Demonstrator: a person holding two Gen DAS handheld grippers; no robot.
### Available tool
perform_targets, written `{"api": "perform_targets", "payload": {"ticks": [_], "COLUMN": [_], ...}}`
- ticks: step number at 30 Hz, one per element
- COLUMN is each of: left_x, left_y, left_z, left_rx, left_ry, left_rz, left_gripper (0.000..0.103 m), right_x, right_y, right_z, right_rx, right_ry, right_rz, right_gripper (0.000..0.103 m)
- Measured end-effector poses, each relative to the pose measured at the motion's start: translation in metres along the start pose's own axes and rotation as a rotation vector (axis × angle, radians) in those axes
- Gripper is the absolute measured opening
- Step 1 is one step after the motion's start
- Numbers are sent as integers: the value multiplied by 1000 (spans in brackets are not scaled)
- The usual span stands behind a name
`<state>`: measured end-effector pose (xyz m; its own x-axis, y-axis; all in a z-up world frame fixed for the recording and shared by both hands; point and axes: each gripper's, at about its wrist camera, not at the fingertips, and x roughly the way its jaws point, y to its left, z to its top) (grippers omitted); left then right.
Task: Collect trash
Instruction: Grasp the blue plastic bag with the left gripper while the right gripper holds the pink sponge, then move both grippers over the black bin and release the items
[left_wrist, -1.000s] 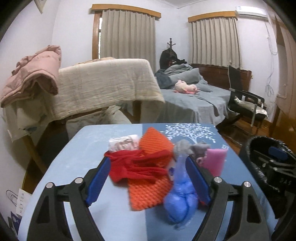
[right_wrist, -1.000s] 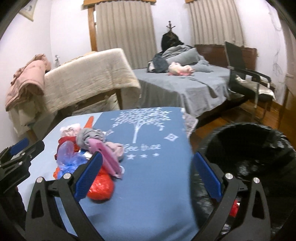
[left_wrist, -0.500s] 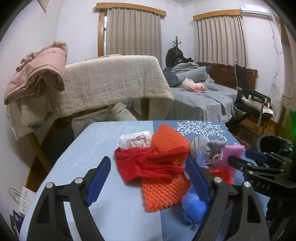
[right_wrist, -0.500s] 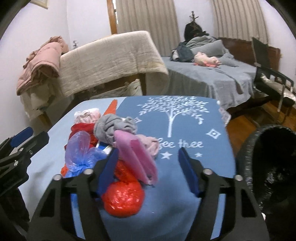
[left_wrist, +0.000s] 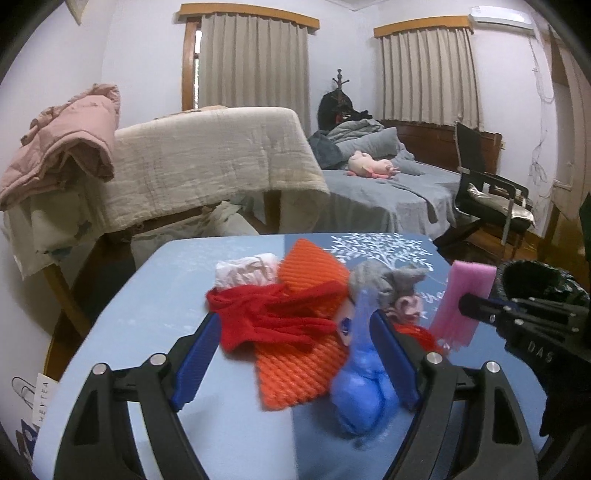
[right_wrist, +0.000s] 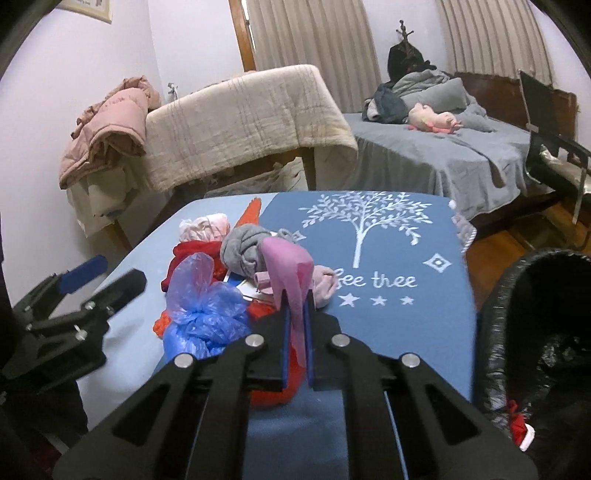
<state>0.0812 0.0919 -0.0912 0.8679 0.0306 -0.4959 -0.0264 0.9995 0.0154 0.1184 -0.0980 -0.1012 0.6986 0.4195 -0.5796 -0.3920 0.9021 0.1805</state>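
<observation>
the right gripper (right_wrist: 296, 325) is clenched on the thin pink foam sheet (right_wrist: 291, 273) near the table's right edge, so pick-up is under way. the left gripper (left_wrist: 291, 354) is released, its jaws wide over the heap. next, i judge, lift it clear into the black-lined bin (right_wrist: 532, 332).

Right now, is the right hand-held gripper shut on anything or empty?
Shut on the pink foam sheet: the right hand-held gripper has its blue pads pressed against it from both sides.

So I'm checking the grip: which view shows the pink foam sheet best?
The right wrist view: the pink foam sheet sits pinched in the right gripper. The left wrist view shows the sheet side-on, its grip partly hidden.
</observation>
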Motion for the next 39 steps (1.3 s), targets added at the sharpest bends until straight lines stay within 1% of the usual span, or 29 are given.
{"api": "perform_targets", "payload": {"ticks": [4,7,9,10,13,15,17,18,20,25,32,39], "left_x": [2,8,14,18,29,33,34,32,26,7,-17,-31], "left_y": [-13,-21,-25,-27,-31,-35,-37,-39,-42,-44,-46,-63], "left_z": [-5,-9,-11,-12,-14,-16,-16,-16,-13,0,25,44], "left_rx": [19,28,32,34,31,36,50,57,68,62,47,57], "left_ry": [19,40,56,68,105,119,118,110,92,47,-19,-61], "left_rz": [-36,-59,-74,-82,-108,-119,-131,-130,-132,-155,-180,-219], "left_gripper": [75,68,60,58,41,17,6,3,1,1,1,1], "right_x": [-16,-23,-26,-27,-29,-30,-31,-32,-34,-43,-67,-93], "right_y": [-6,-10,-11,-13,-15,-15,-16,-17,-18,-18,-21,-28], "right_z": [-2,-3,-5,-6,-7,-8,-9,-9,-9,-5,4,10], "right_rx": [13,16,21,23,25,25,25,27,30,35,50,54], "right_ry": [-17,-21,-21,-19,-17,-15,-15,-15,-20,-44,-95,-140], "right_rz": [-20,-35,-41,-43,-49,-52,-54,-54,-54,-56,-69,-105], "right_gripper": [6,6,6,6,6,6,6,6,6,6,6,6]}}
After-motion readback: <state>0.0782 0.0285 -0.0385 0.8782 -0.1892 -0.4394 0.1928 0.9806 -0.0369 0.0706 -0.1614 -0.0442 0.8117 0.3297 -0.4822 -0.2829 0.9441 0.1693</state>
